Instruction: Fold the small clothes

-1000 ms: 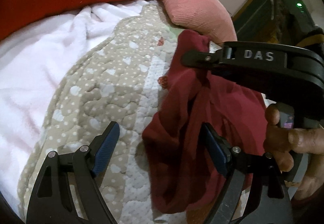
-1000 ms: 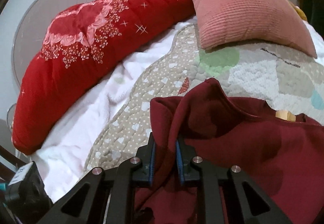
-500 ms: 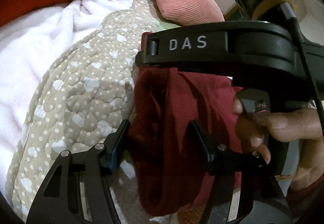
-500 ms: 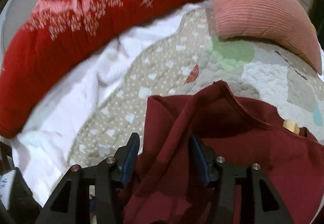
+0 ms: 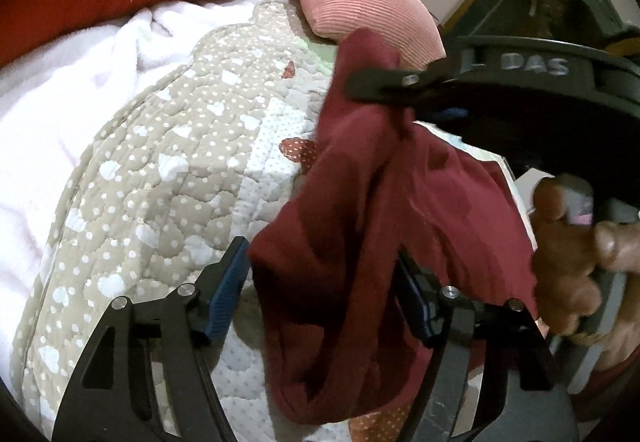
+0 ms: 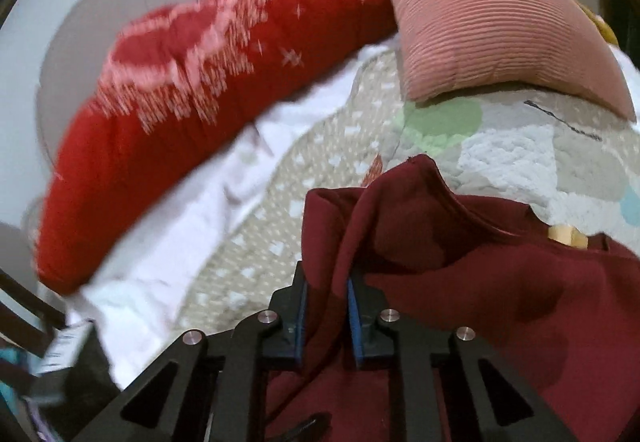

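— Bedding everywhere: a dotted quilt [image 5: 168,178] spread over the bed, a pink ribbed cushion [image 6: 492,34] at its far end, a long red bolster [image 6: 208,114] beside that. Where is the garment?

— Nearer us than the cushion. The maroon garment [image 5: 360,250] is bunched and partly lifted off the quilt, hanging in loose folds from the right gripper [image 6: 325,306].

— So that one has hold of it?

— Yes, its fingers [image 6: 354,318] are closing, pinched together on a gathered ridge of the cloth. The left gripper [image 5: 320,294], below the cushion and close to the other tool, is different: its fingers [image 5: 226,292] stand wide and are opening. The cloth droops between them, brushing the far one perhaps, but not squeezed.

— Any fold made yet?

— None I would call a fold. The fabric is crumpled, a tan label [image 6: 566,234] showing at what looks like the neckline. My guess is this is early: it needs spreading flat on the quilt, then folding over, then smoothing. Nearly all of the job remains.

— And that hand [image 5: 572,262]?

— Just gripping the right tool's handle.
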